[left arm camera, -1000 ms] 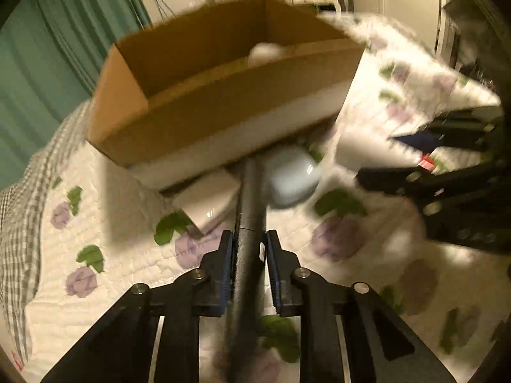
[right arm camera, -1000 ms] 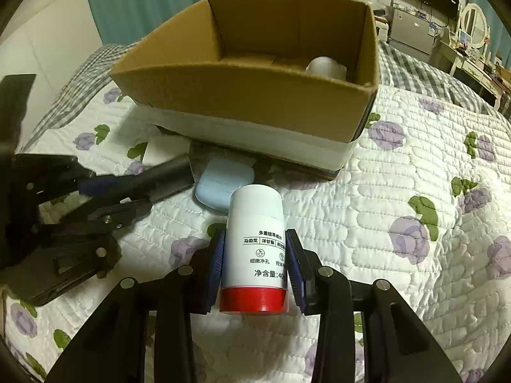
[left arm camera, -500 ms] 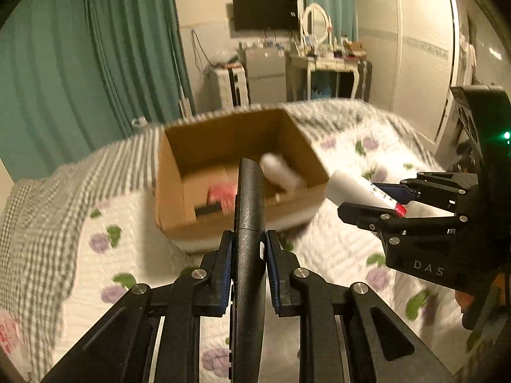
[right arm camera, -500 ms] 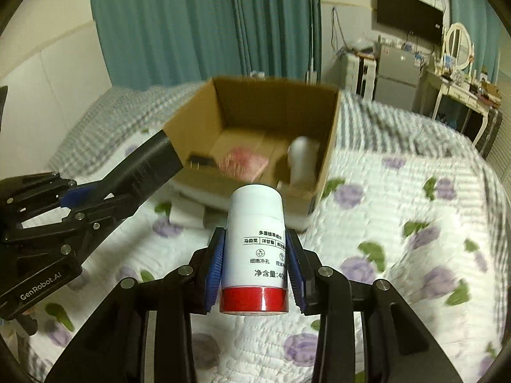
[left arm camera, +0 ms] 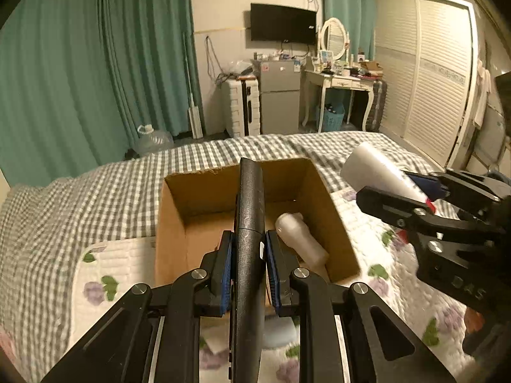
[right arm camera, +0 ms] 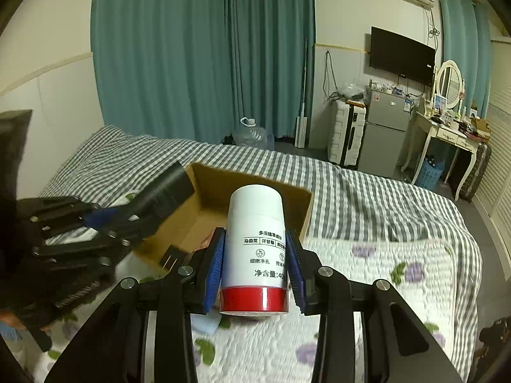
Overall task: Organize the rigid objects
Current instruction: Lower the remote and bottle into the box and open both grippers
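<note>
Carrying: both loads held above the cardboard box [left arm camera: 179, 223] for dropping in.
Left tool [left arm camera: 246, 268]: clamped on dark tube [left arm camera: 250, 210].
Right tool [right arm camera: 255, 271]: clamped on white bottle [right arm camera: 255, 236], beside box.

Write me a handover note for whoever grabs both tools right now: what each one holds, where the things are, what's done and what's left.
Left tool: shut on the dark cylinder, held above the cardboard box, pointing over its opening.
Right tool: shut on the white bottle with a red cap, raised in the air near the box's right side, cap toward the camera.
Done: one pale bottle lies inside the box; a dark item also shows on its floor in the right wrist view.
Left: lower both held items into the box and release. A pale blue item lies on the quilt in front of the box and probably goes in next.
</note>
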The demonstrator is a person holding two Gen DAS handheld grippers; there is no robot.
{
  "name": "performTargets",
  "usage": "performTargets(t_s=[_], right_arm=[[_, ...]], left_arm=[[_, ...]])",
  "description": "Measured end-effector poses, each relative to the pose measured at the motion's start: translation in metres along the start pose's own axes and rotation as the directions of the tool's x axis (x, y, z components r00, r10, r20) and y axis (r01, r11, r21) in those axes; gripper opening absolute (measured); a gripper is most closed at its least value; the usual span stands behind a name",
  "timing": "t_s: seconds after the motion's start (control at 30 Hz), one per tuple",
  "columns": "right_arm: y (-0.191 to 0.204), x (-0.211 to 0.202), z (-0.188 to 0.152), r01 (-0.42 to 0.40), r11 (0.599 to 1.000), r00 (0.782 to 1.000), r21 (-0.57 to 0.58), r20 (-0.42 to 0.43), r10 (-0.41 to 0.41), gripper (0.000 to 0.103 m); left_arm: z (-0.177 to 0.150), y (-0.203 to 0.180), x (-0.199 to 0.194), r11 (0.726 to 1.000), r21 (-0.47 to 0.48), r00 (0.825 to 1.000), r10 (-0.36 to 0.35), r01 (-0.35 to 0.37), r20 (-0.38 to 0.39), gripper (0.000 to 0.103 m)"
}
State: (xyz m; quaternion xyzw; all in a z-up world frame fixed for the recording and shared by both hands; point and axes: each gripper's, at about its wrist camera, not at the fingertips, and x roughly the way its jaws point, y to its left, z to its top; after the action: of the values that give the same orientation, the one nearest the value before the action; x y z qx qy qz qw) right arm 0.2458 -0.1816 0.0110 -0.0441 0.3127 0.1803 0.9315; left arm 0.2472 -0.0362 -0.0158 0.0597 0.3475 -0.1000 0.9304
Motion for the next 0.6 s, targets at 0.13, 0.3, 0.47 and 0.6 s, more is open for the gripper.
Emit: performTargets(t_s=[0.13, 0.3, 0.47, 0.6], right_arm=[[-0.005, 0.029, 0.007, 0.001, 1.0, 1.0, -0.005, -0.009, -0.002, 0.036], [-0.012, 0.064, 0.003, -0.001, 1.0, 0.999, -0.003, -0.038, 0.001, 0.036], [-0.018, 0.089, -0.007, -0.007, 1.0, 0.996, -0.001, -0.093, 0.007, 0.036], [-0.019, 0.094, -0.009, -0.001, 1.0, 0.995, -0.003, -0.103, 0.001, 0.036]], left_arm=[[0.0, 0.007, 0.04, 1.0, -0.02, 0.999, 0.006, -0.006, -0.041, 0.02], [-0.002, 0.016, 0.078, 0.999, -0.042, 0.997, -0.01, 0.007, -0.071, 0.02], [-0.001, 0.017, 0.096, 0.998, -0.057, 0.997, -0.016, 0.011, -0.078, 0.02], [-0.004, 0.017, 0.097, 0.998, -0.062, 0.997, -0.012, 0.008, -0.075, 0.02]])
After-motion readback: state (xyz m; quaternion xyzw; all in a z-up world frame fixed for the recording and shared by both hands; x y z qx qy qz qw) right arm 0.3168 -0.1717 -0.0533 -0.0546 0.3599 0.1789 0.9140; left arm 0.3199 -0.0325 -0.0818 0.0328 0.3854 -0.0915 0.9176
